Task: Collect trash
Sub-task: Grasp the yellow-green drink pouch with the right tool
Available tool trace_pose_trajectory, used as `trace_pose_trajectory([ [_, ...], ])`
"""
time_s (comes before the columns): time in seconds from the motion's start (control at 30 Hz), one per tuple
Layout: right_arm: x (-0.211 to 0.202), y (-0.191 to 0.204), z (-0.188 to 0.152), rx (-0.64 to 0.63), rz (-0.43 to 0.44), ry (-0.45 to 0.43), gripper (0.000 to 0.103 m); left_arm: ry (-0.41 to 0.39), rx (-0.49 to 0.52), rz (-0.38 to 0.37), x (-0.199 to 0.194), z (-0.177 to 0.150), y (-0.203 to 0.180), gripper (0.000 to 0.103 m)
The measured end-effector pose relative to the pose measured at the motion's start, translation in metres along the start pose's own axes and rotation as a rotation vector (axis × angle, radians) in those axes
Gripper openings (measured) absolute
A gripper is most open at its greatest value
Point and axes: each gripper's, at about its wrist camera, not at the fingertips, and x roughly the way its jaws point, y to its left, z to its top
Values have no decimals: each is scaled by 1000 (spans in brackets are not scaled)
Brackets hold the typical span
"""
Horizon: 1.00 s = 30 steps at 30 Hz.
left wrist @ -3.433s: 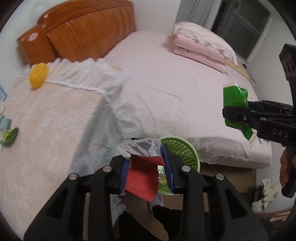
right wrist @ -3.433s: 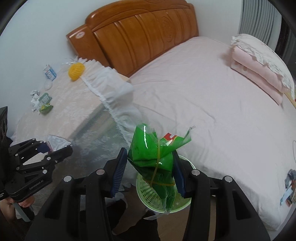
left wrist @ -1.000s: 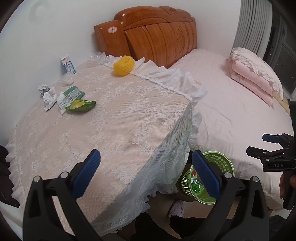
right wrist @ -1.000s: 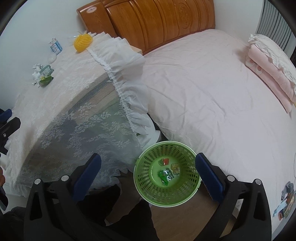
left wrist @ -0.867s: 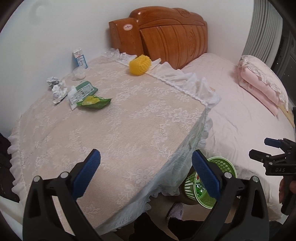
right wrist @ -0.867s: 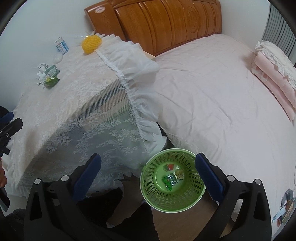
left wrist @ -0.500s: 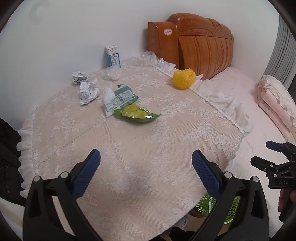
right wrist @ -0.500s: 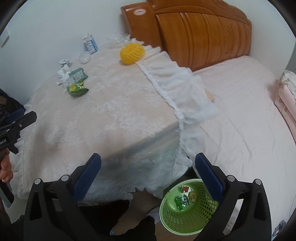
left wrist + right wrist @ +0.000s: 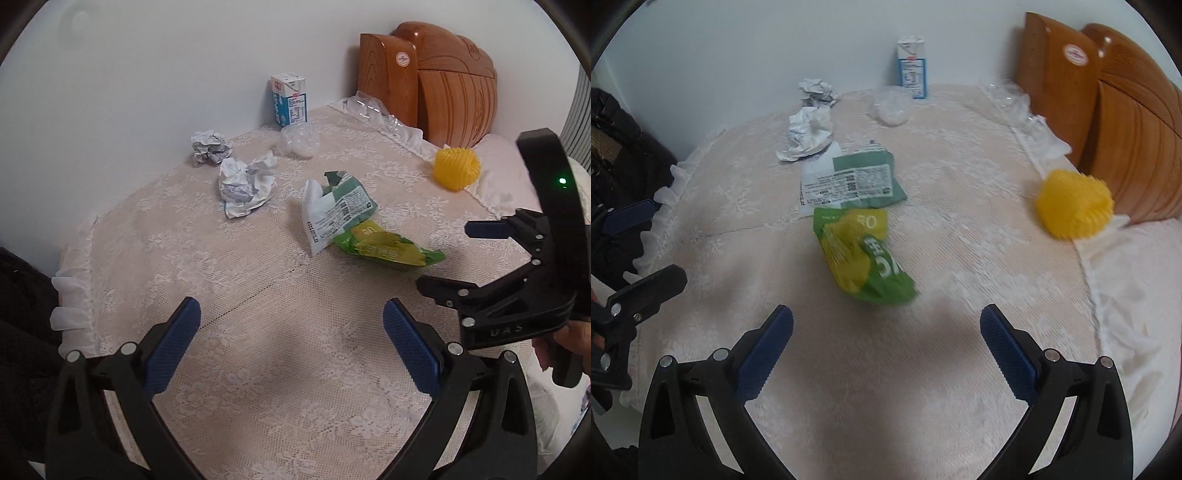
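Lace tablecloth (image 9: 229,280) beside wooden headboard (image 9: 443,99), white wall (image 9: 147,66).

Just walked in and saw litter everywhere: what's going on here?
A person is clearing trash off the lace-covered table. Both tools are open and empty: the left hand-held gripper and right hand-held gripper hover above the cloth. The green-yellow snack bag, green-white wrapper and crumpled paper lie uncollected.
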Motion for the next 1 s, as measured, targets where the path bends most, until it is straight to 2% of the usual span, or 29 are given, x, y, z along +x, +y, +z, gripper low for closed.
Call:
trace_pose_trajectory([
  [0.13, 29, 11, 23, -49, 1, 48, 100, -2, -21, -9, 7, 2, 14, 95],
  [0.23, 40, 17, 30, -64, -2, 81, 91, -3, -41, -16, 10, 1, 23, 95],
  [0.4, 50, 20, 35, -74, -8, 116, 66, 9, -60, -23, 15, -3, 30, 95],
  [0.43, 51, 21, 35, -77, -16, 117, 64, 11, -64, -21, 16, -3, 31, 95],
  [0.5, 51, 21, 36, -78, -25, 116, 52, 15, -70, -22, 17, -4, 34, 95],
  [0.7, 46, 9, 35, -19, -1, 101, 50, 27, -75, -41, 24, -2, 35, 95],
  [0.83, 29, -6, 28, 60, 19, 74, 50, 25, -47, -88, 30, 5, 29, 95],
  [1.0, -3, -27, 5, 183, 25, 39, 50, 20, 7, -156, 53, 28, 16, 95],
])
